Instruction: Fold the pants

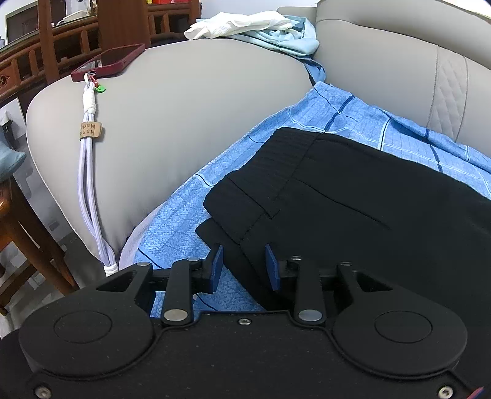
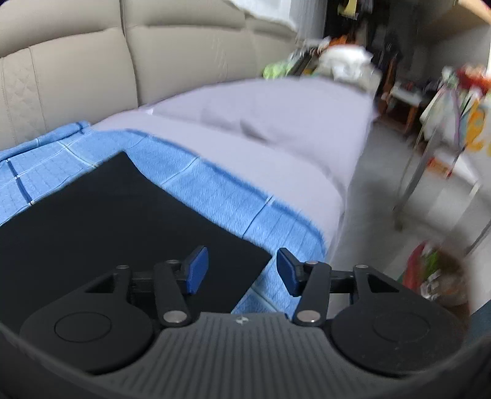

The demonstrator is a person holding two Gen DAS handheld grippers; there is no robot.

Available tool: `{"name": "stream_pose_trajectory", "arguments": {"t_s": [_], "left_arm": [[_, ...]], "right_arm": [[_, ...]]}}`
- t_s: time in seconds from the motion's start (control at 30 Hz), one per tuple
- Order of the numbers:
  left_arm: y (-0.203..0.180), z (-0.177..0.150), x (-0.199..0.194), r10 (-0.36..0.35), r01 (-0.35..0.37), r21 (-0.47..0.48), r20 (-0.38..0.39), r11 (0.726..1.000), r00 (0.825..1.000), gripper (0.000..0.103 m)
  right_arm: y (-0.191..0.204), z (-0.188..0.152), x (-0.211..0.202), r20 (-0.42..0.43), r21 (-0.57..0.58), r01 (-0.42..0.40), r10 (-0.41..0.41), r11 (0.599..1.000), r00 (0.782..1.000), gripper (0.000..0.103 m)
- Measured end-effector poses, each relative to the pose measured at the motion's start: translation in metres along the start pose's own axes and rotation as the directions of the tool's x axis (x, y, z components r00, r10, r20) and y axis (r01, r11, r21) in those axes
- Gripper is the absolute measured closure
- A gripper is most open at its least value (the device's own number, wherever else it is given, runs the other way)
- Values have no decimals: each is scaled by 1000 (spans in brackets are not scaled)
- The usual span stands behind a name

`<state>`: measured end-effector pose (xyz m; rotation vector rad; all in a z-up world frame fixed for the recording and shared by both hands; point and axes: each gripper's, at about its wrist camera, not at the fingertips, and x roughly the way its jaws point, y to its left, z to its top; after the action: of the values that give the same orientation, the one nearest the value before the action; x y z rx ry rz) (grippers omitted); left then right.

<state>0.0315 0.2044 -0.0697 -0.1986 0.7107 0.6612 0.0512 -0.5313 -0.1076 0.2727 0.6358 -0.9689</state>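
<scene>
Black pants (image 1: 353,199) lie folded flat on a blue checked cloth (image 1: 184,227) on a grey sofa seat. Their waistband end is near the left gripper (image 1: 244,261), which is open with the pants' near edge between its blue pads, not clamped. In the right wrist view the other end of the pants (image 2: 122,214) shows as a flat black rectangle. The right gripper (image 2: 242,261) is open just above the pants' near right corner, holding nothing.
A red phone (image 1: 107,61) with a lavender cord (image 1: 89,184) rests on the sofa arm (image 1: 184,122). White and light-blue clothes (image 1: 260,27) are piled at the back. A lavender sheet (image 2: 276,129) covers the seat to the right; floor clutter (image 2: 438,276) lies beyond.
</scene>
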Motion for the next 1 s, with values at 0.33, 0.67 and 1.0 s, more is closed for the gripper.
{"name": "stream_pose_trajectory", "arguments": {"t_s": [0.33,0.67,1.0], "left_arm": [[44,7,-28,-118,122,-152,36,981,992,47],[85,-6,-3,-309,282,-418,4,863,951,21],[74,3,38,-322,302,-485,44,821,946,1]], "right_arm": [[142,-16,-130,8,-285,-577,604,765,797,17],[315,-103,-258,-344,-401,-882,852,246,394,15],[370,-145,-302,-255,-666,-707,819,238,515,0]]}}
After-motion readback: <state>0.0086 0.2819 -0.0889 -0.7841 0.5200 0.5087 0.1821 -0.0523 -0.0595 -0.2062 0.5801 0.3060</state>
